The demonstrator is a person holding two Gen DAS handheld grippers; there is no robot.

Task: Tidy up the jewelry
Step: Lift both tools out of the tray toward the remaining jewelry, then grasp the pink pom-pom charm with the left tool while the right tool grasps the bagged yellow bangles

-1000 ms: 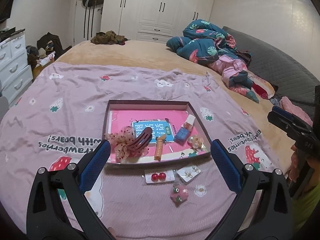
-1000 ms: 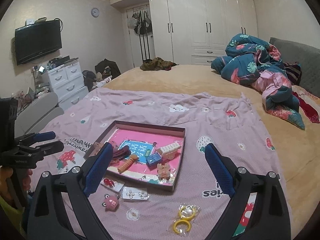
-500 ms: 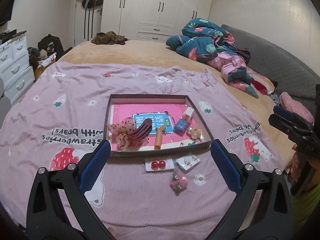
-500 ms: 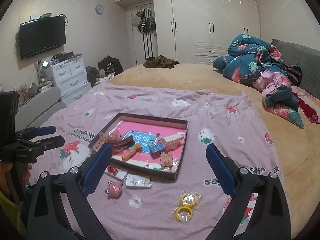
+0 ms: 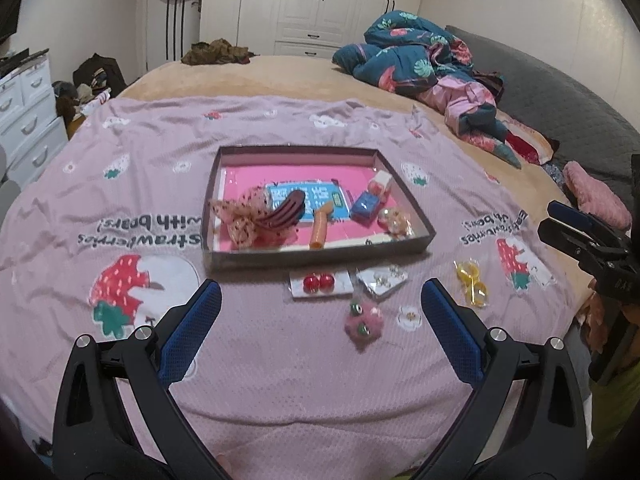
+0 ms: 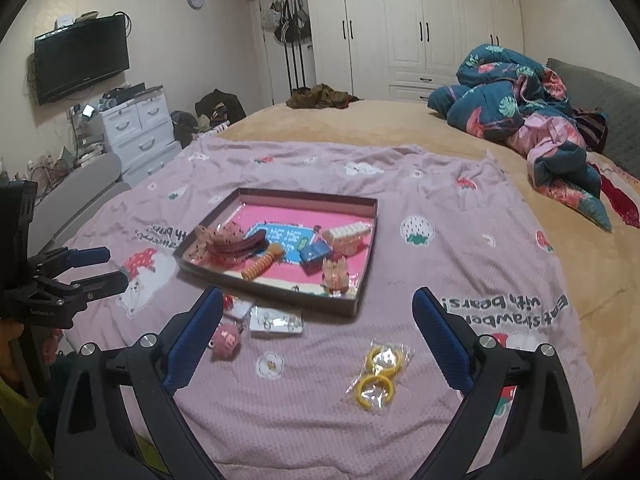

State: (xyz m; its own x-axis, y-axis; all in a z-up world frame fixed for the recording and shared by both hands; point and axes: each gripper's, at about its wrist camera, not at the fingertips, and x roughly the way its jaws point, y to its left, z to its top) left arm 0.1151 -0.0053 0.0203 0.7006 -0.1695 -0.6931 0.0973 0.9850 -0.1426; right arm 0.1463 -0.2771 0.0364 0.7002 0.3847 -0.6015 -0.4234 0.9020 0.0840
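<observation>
A shallow brown box with a pink floor [image 5: 320, 258] [image 6: 366, 292] lies on the pink blanket and holds several hair clips and trinkets. In front of it lie a card with red ball earrings [image 5: 319, 283], a card of small earrings [image 5: 382, 278] [image 6: 276, 322], a pink plush clip [image 5: 363, 320] [image 6: 226, 342] and a bag of yellow rings [image 5: 471, 283] [image 6: 380, 372]. My left gripper [image 5: 320, 304] is open and empty, above the blanket short of the loose items. My right gripper [image 6: 316, 320] is open and empty, above the earring card and yellow rings.
The pink strawberry blanket [image 5: 120, 208] covers the near part of a tan bed. A heap of blue and pink bedding [image 6: 520, 108] lies at the far right. White drawers [image 6: 136, 124] and a wall television [image 6: 80, 58] stand left of the bed.
Both grippers have drawn back toward the bed's near edge and tipped down. The box and loose items sit higher in both views. The yellow rings now show in the left wrist view.
</observation>
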